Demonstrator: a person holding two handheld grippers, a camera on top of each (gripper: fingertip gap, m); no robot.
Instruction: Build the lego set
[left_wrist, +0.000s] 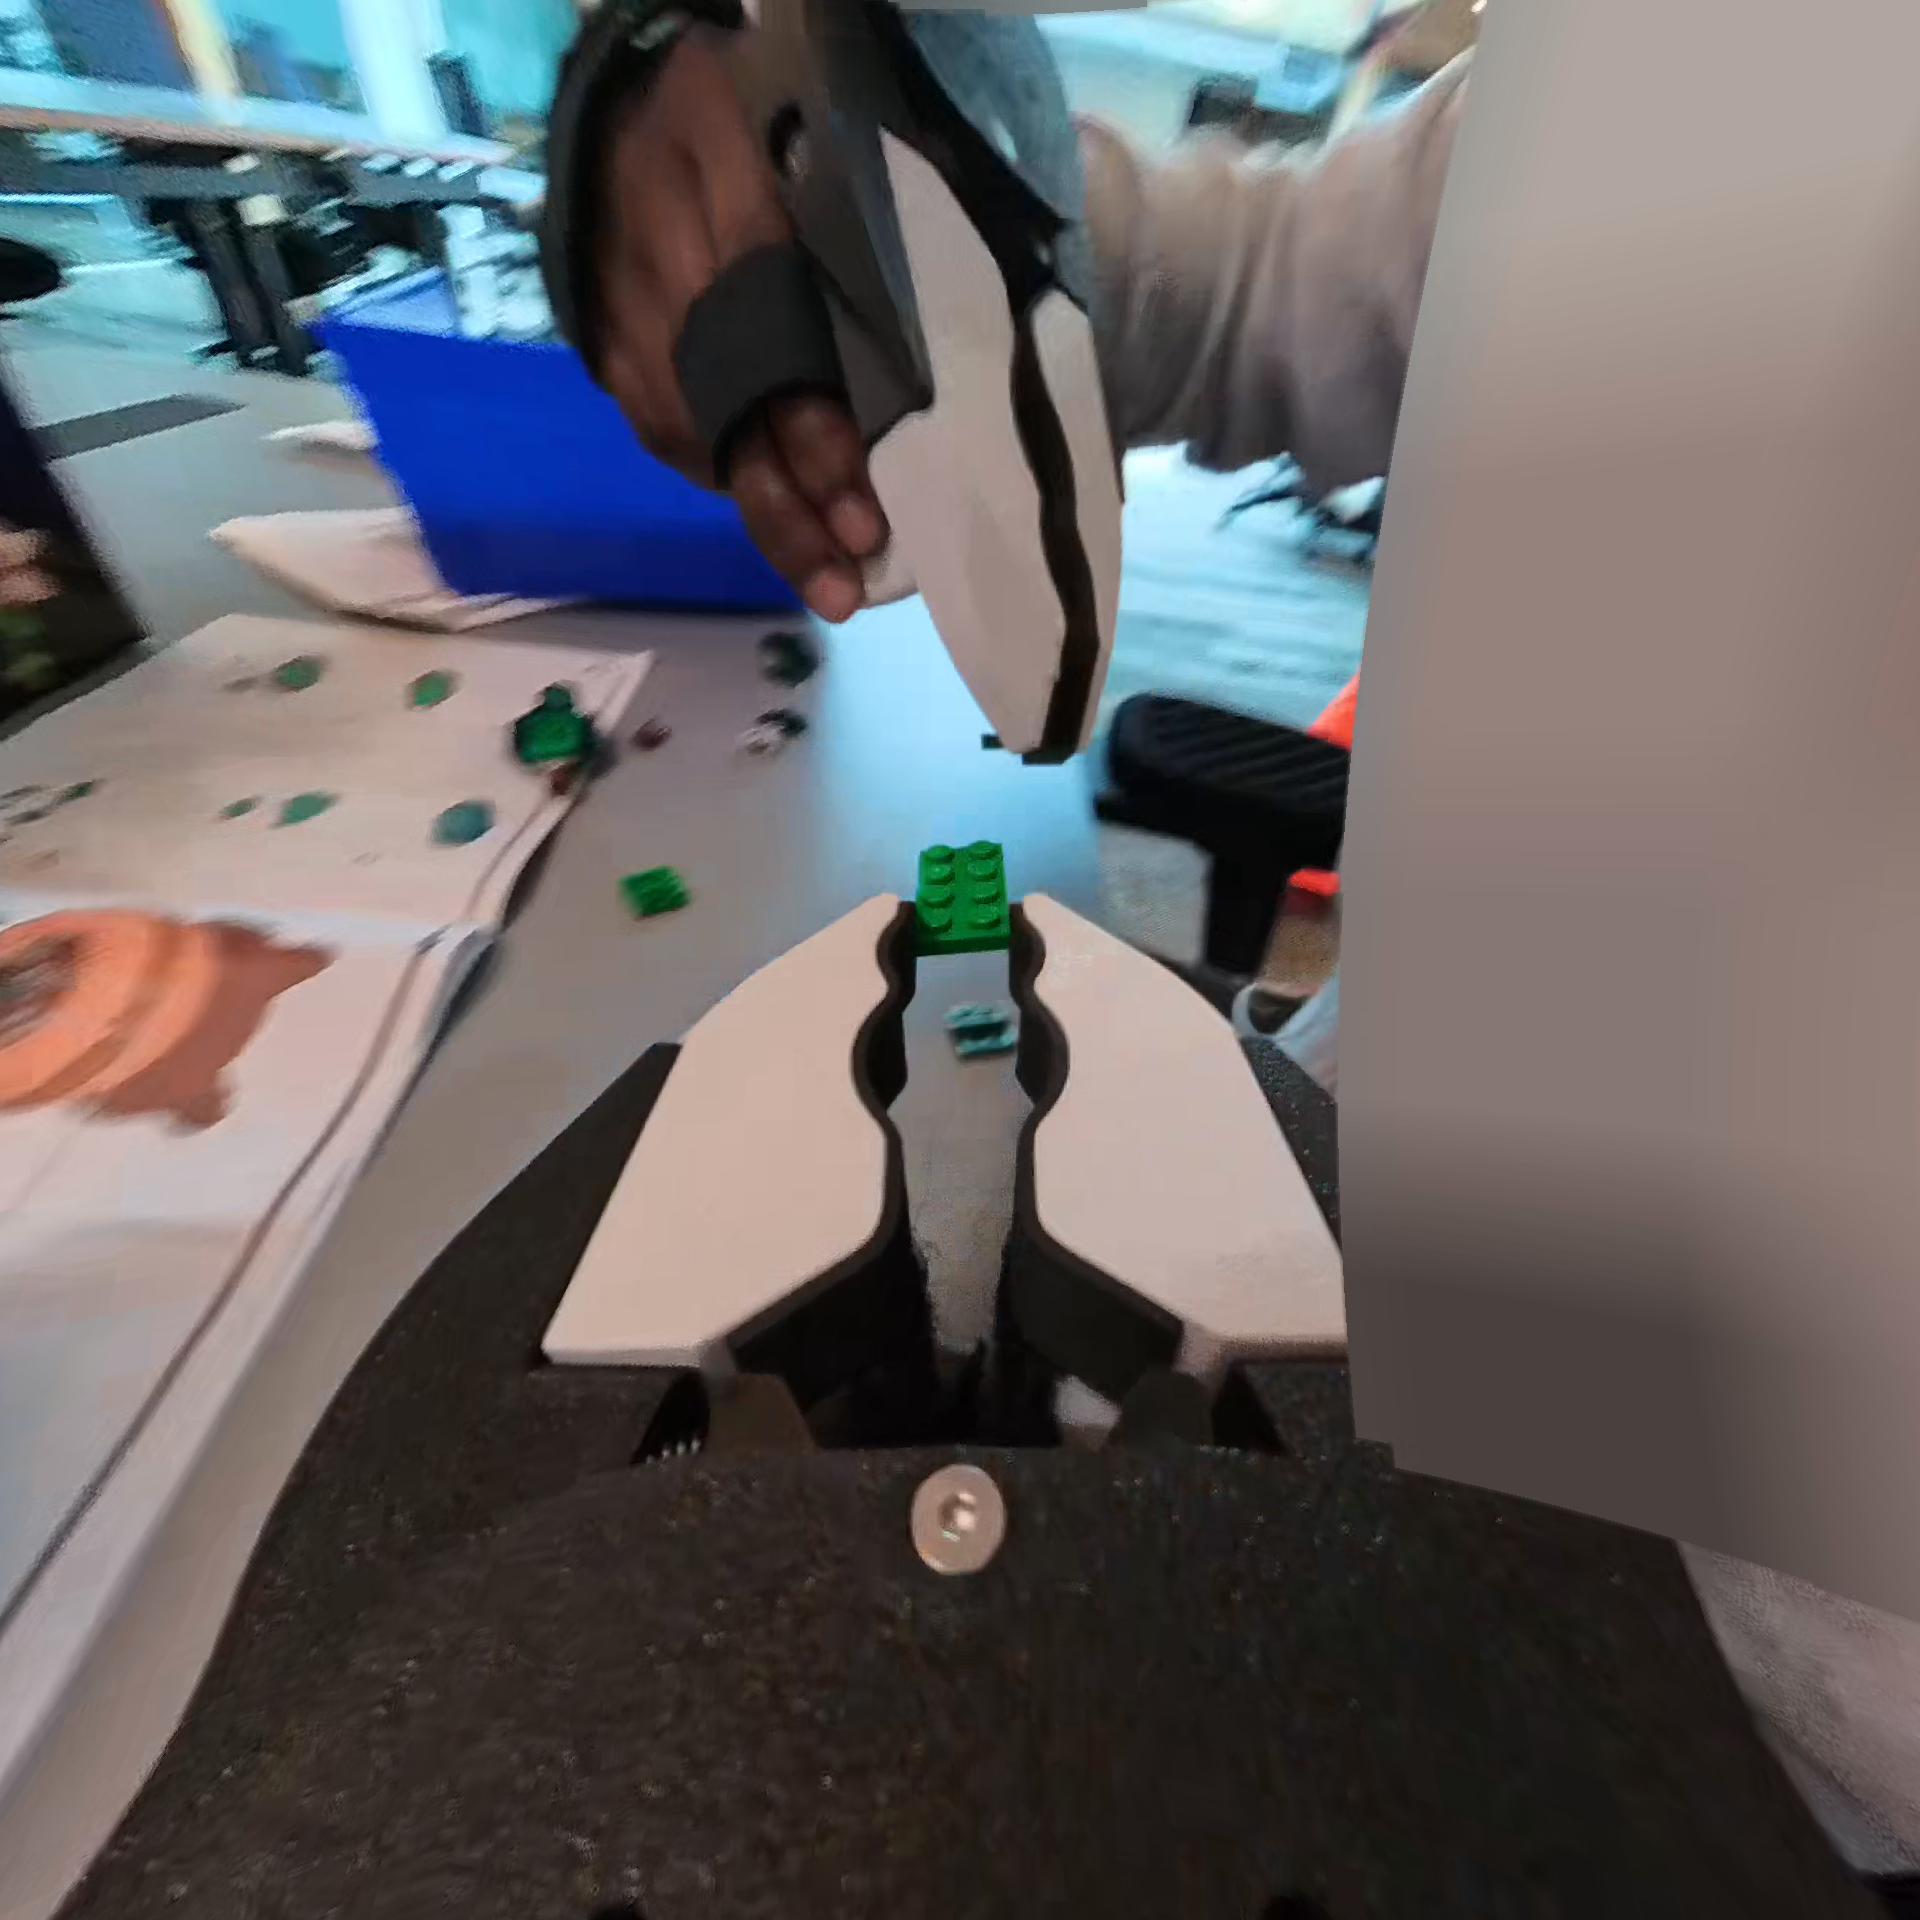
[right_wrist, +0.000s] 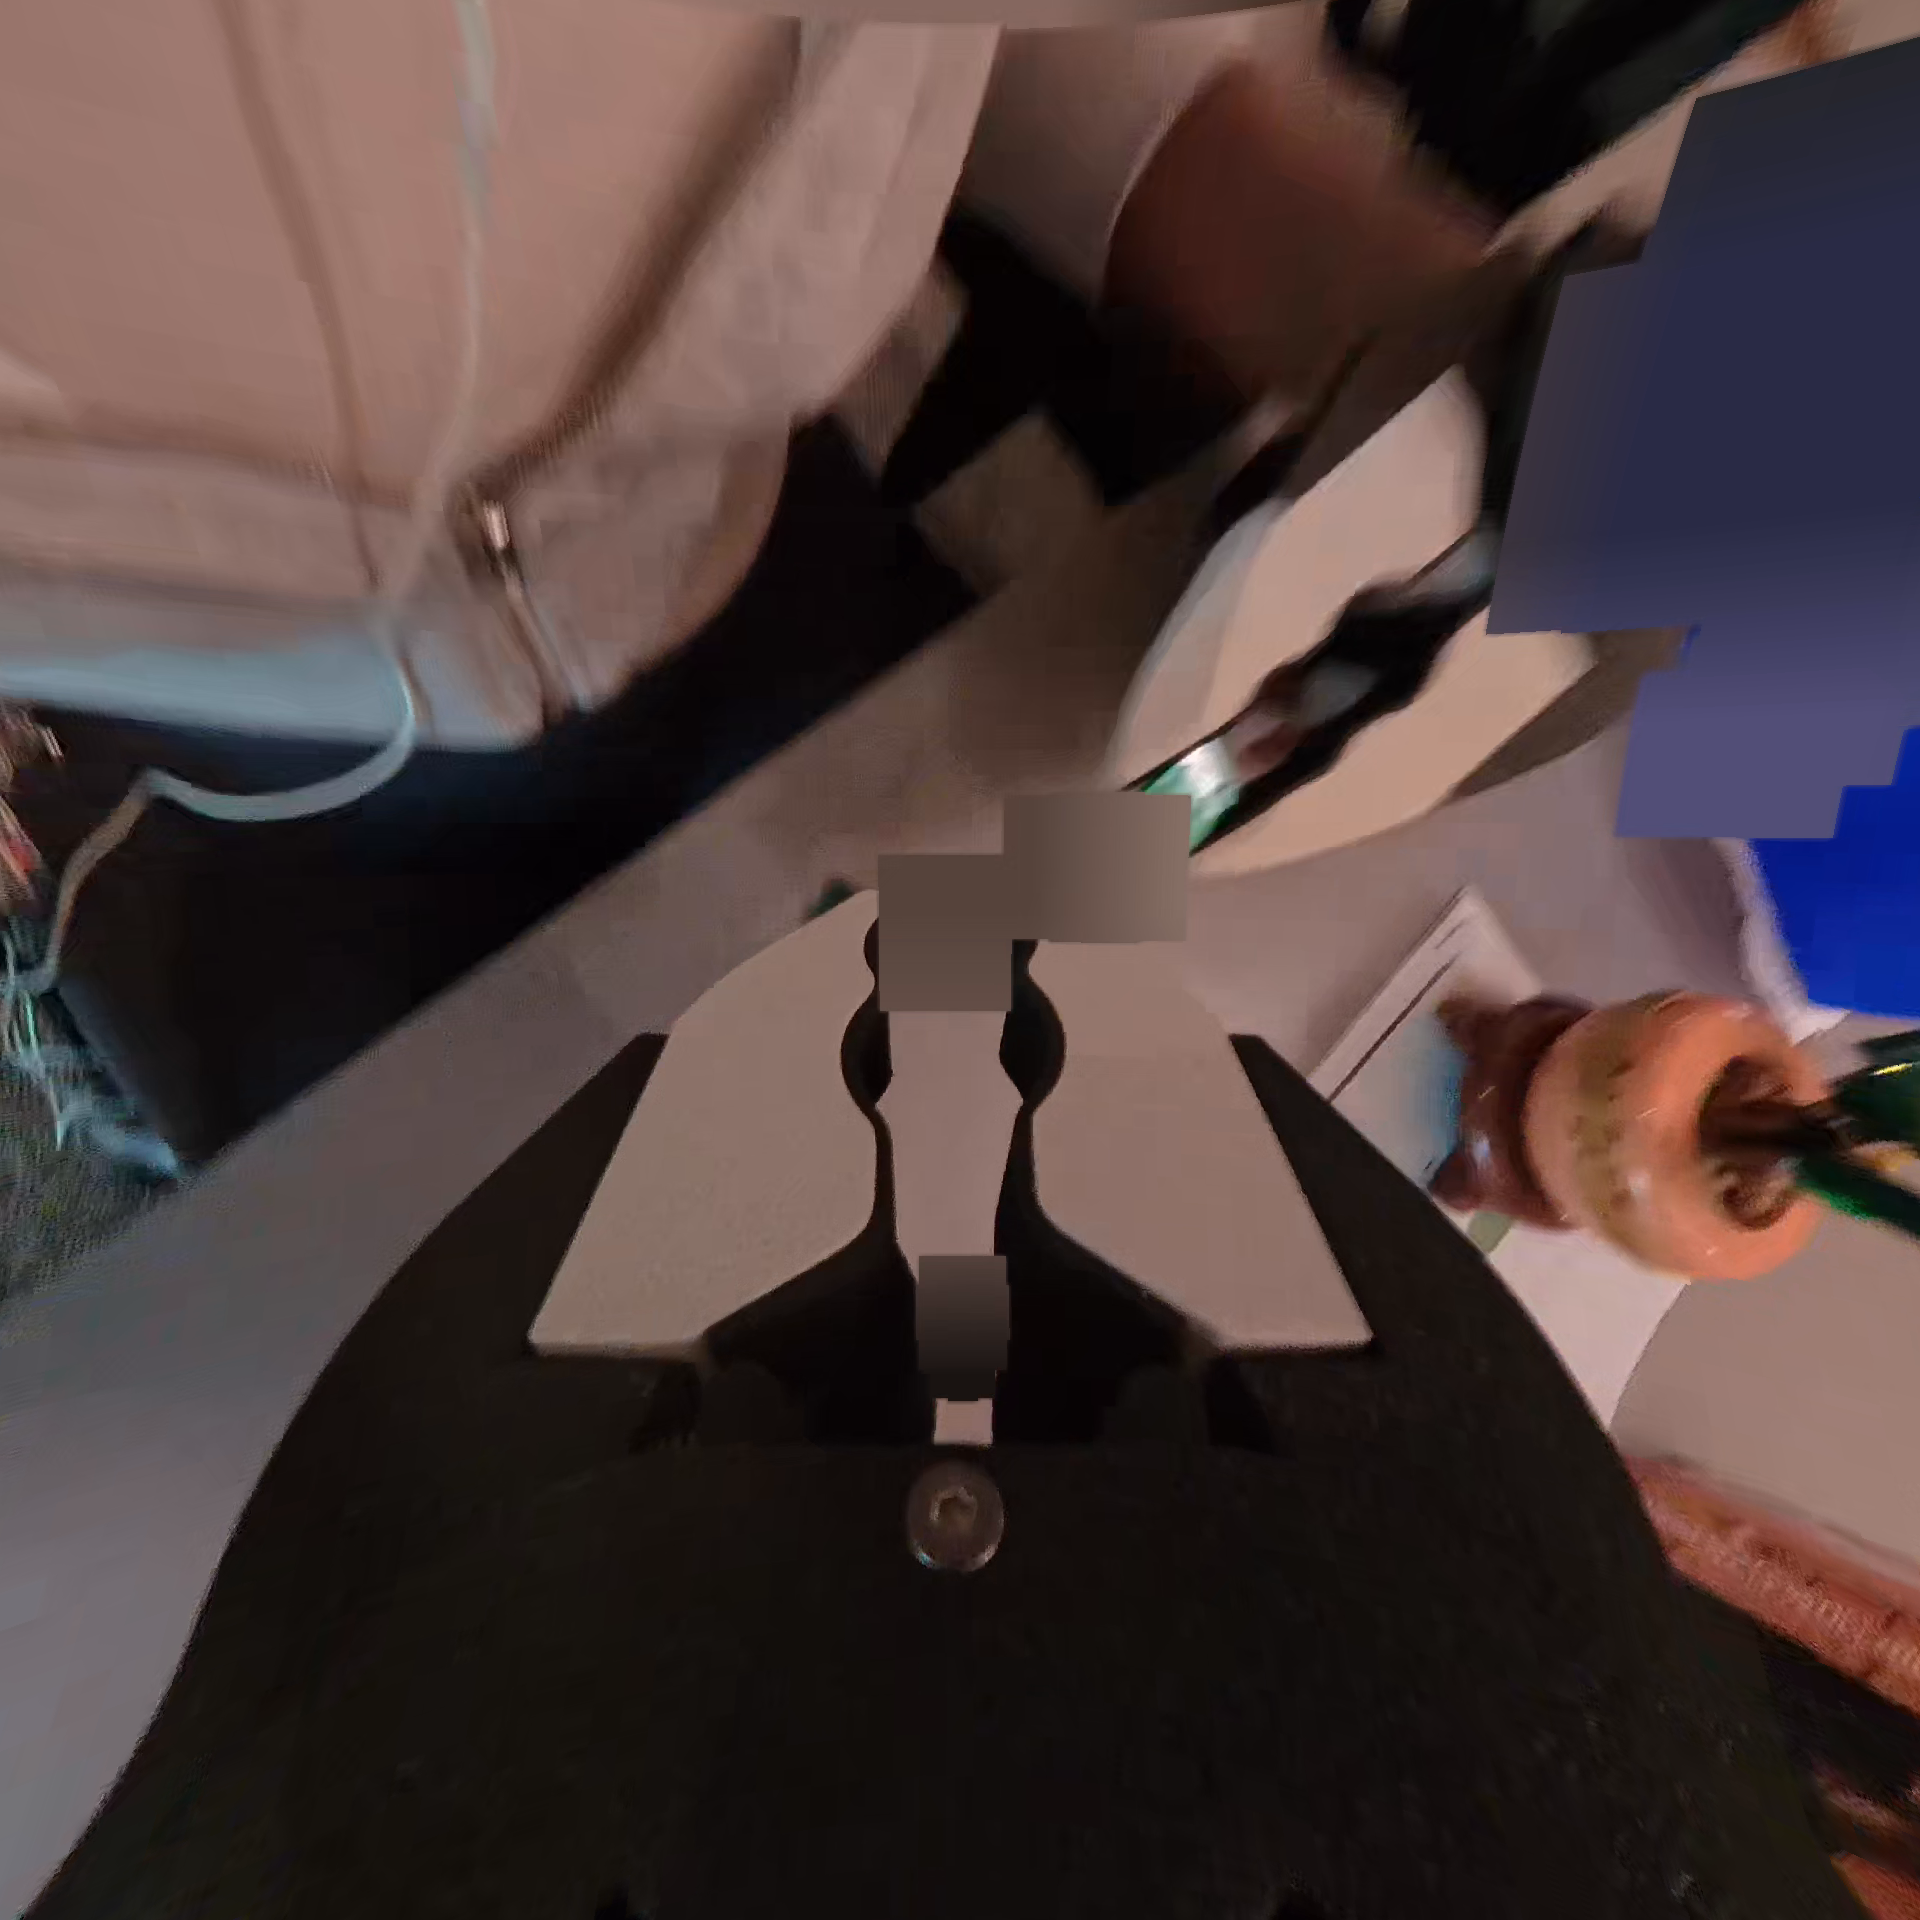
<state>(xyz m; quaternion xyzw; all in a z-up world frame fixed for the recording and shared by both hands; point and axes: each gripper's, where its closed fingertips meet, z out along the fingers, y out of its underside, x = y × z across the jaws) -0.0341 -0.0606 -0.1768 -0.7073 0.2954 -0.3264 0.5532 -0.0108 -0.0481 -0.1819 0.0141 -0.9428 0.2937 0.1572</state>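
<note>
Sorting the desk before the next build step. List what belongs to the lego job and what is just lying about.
Job:
- green brick gripped in the left tool
- right tool above it
- loose green plate
- teal piece
- cluster of small pieces
- open instruction booklet

Lying about:
- blue bin
- black footrest

Bright green brick (left_wrist: 962, 900), blue bin (left_wrist: 551, 468), grey table (left_wrist: 790, 831) (white booklet (left_wrist: 312, 769) green-spotted).
</note>
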